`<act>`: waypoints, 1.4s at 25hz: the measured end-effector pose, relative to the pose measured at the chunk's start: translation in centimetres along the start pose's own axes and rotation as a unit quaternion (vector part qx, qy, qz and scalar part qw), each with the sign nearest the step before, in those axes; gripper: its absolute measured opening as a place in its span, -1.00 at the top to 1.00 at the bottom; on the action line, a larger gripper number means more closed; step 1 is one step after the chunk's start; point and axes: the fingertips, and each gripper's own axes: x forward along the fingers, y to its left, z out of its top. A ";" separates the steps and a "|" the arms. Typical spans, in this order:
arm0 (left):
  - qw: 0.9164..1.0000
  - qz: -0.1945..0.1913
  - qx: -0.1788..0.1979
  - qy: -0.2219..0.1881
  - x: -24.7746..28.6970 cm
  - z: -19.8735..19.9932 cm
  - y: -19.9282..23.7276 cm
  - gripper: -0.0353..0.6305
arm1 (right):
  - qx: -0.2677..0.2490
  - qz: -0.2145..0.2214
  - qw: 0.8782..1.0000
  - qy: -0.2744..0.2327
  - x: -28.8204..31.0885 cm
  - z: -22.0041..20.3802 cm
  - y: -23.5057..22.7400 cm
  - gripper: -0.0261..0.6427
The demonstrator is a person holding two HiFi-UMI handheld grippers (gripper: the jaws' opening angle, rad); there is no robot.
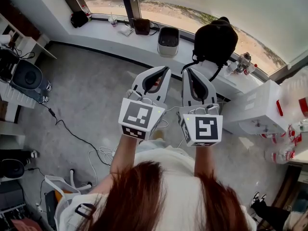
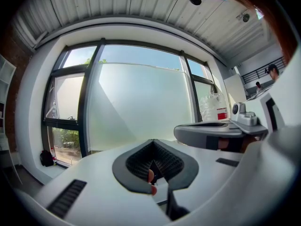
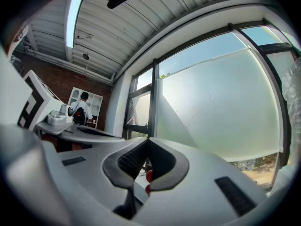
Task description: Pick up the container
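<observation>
We hold both grippers out side by side, pointing level toward the window (image 2: 141,98). The left gripper (image 2: 153,141) has its jaws closed together with nothing between them. The right gripper (image 3: 148,139) is the same, tips meeting and empty. The container (image 1: 168,41), a pale open bin, sits on the window ledge (image 1: 103,30) ahead of us, near a black backpack (image 1: 215,40) and well apart from both grippers. A cable (image 1: 72,134) trails across the floor (image 1: 96,95) on our left.
</observation>
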 end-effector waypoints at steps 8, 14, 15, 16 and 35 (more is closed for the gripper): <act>1.000 -0.021 -0.006 -0.003 1.2 -0.5 2.2 0.85 | -0.006 -0.013 1.000 0.006 2.5 -0.1 0.8 0.85; 1.000 -0.024 -0.006 -0.003 2.4 -0.8 3.1 0.84 | -0.001 -0.012 1.000 0.011 3.9 -0.6 0.2 0.85; 1.000 -0.023 -0.007 -0.003 2.7 -0.8 3.3 0.85 | -0.001 -0.011 1.000 0.011 4.3 -0.6 0.1 0.85; 1.000 -0.022 -0.007 -0.002 3.1 -0.8 3.5 0.84 | -0.001 -0.010 1.000 0.011 4.6 -0.6 -0.2 0.85; 0.999 0.030 -0.034 0.026 14.3 -4.3 12.0 0.84 | 0.010 -0.011 0.999 0.043 16.0 -6.1 -7.0 0.85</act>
